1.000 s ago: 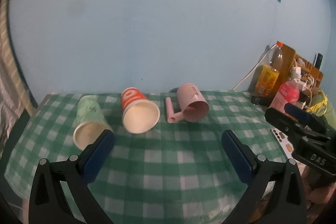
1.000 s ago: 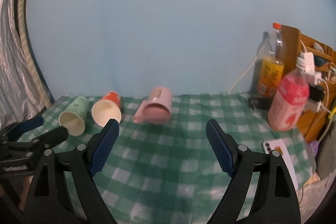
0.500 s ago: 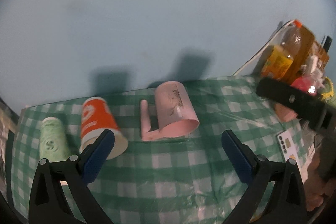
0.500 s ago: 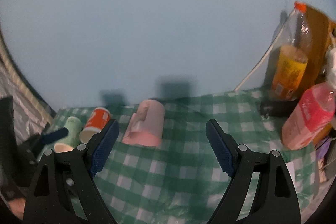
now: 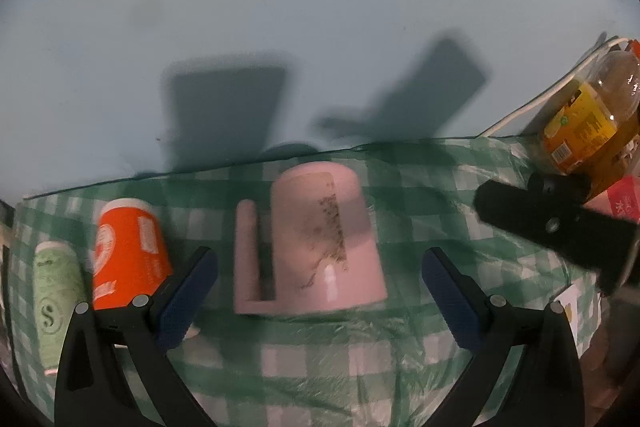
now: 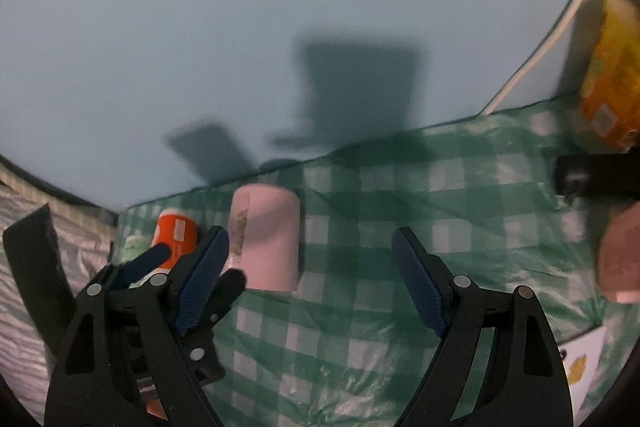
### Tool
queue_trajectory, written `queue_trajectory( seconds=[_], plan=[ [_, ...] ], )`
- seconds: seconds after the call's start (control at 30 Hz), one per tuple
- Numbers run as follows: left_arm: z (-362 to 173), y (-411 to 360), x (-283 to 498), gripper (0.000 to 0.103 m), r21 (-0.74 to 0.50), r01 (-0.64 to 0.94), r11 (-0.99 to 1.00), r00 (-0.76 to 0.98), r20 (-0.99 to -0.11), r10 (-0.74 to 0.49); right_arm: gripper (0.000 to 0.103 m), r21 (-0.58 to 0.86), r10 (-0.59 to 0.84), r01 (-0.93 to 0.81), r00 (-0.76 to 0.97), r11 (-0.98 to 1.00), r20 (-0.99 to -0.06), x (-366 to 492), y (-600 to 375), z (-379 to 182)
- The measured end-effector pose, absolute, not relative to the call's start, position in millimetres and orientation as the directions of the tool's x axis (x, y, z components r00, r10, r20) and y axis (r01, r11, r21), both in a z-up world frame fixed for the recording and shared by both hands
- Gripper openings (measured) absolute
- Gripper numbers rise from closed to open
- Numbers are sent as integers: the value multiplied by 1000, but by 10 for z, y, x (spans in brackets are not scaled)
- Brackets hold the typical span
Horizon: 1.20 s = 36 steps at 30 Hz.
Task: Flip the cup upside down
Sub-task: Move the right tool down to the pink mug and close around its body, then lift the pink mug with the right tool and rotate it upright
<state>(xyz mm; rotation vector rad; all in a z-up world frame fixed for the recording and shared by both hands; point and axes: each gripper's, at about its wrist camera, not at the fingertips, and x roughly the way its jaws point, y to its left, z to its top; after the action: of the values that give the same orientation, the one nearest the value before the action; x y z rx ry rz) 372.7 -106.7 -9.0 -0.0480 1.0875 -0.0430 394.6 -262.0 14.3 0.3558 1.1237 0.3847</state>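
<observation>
A pink mug (image 5: 320, 239) with a flat handle lies on its side on the green checked tablecloth (image 5: 304, 359), mouth toward me. It also shows in the right wrist view (image 6: 268, 239). My left gripper (image 5: 316, 291) is open and empty, its jaws level with the mug's rim on either side, not touching. My right gripper (image 6: 312, 283) is open and empty, with the mug just inside its left finger. An orange paper cup (image 5: 128, 255) and a green paper cup (image 5: 56, 299) lie on their sides to the left.
An orange-juice bottle (image 5: 588, 119) and a pink bottle (image 5: 620, 199) stand at the right by a white cable. The blue wall is close behind the cups. The right gripper's black body (image 5: 560, 231) reaches in from the right. A card (image 6: 584, 367) lies at the table's right edge.
Both grippers have moved forward and down toward the pink mug, which is now much larger and nearer in both views. The cups have not moved. Both grippers stay open.
</observation>
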Motion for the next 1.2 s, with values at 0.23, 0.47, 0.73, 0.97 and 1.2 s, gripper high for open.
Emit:
queue_trajectory(
  seconds=[0.23, 0.47, 0.73, 0.97, 1.2],
  plan=[
    [-319, -1087, 3966, 102, -45, -12, 999, 408, -912, -37, 84, 477, 476, -86, 334, 875, -813, 4069, -2603, -71],
    [-545, -1034, 4164, 88, -85, -33, 996, 341, -938, -69, 84, 456, 446, -50, 329, 889, -832, 4076, -2634, -196],
    [-655, -1042, 4285, 74, -102, -18, 995, 314, -945, -92, 84, 450, 437, -38, 323, 892, -840, 4103, -2652, -296],
    [-556, -1021, 4198, 74, -136, 31, 990, 325, -936, -139, 84, 456, 443, -45, 343, 889, -828, 4046, -2659, -265],
    [-203, -1046, 3759, 74, -137, 112, 984, 348, -922, -168, 84, 473, 470, -87, 368, 877, -803, 3843, -2683, -72]
  ],
)
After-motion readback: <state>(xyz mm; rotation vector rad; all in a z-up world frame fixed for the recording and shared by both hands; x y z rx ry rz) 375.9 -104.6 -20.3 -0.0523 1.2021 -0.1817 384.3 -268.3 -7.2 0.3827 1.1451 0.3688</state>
